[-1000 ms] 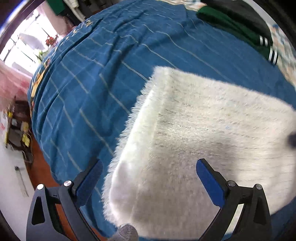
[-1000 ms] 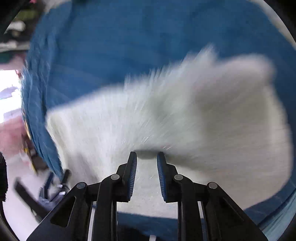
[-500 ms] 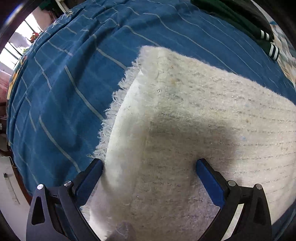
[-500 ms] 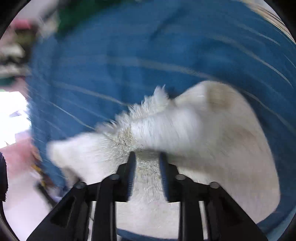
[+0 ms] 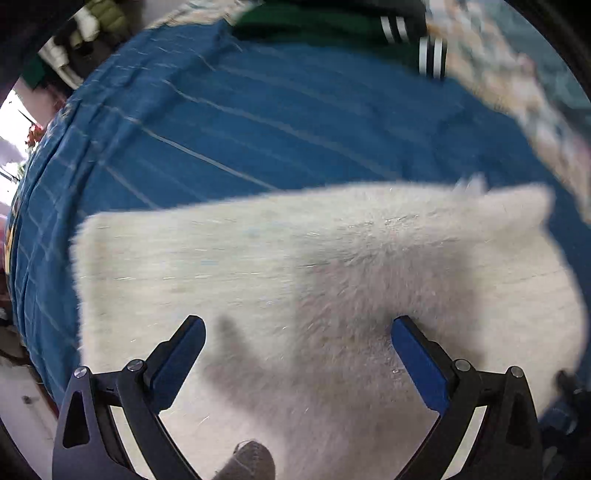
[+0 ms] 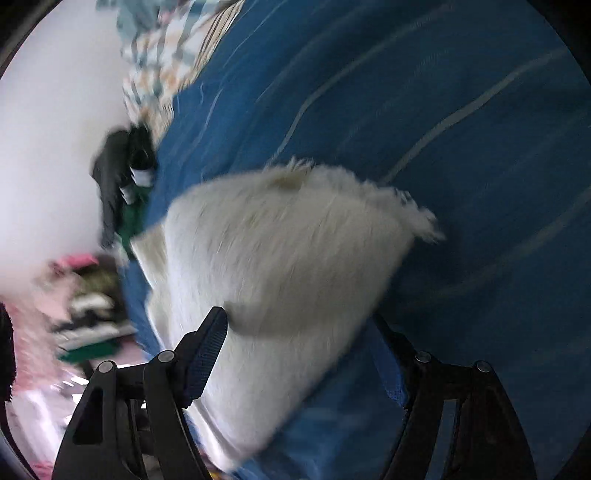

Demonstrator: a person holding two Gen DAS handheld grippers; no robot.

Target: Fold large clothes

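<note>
Left gripper (image 5: 297, 328): jaws spread wide, holding nothing; poised over the white fuzzy garment, blue pads on either side of a shadowed patch of the pile.
Right gripper (image 6: 295, 332): jaws spread wide, nothing clamped; the near end of the garment lies between them, whether it touches the pads cannot be told through the blur.
White fuzzy garment (image 5: 314, 266): folded into a thick, roughly rectangular bundle, lying flat on the bed; left end squared off, right end rounded with a tuft of pile sticking up; in the right wrist view (image 6: 280, 236) a doubled-over layer shows, its fold edge casting a shadow just ahead of the jaws.
Bed cover (image 5: 258, 110): blue with thin pale stripes, spread under the garment and bare beyond it toward the far edge of the bed.
Green and black clothing (image 5: 332, 22): dark garment with white stripe bands, lying at the far edge of the bed, well apart from the white bundle.
Patterned cloth (image 5: 517, 85): pale, checked, at the far right corner of the bed, blurred.
Pile of clothes (image 6: 88, 306): off the bed's edge in the right wrist view, too blurred to sort out.
</note>
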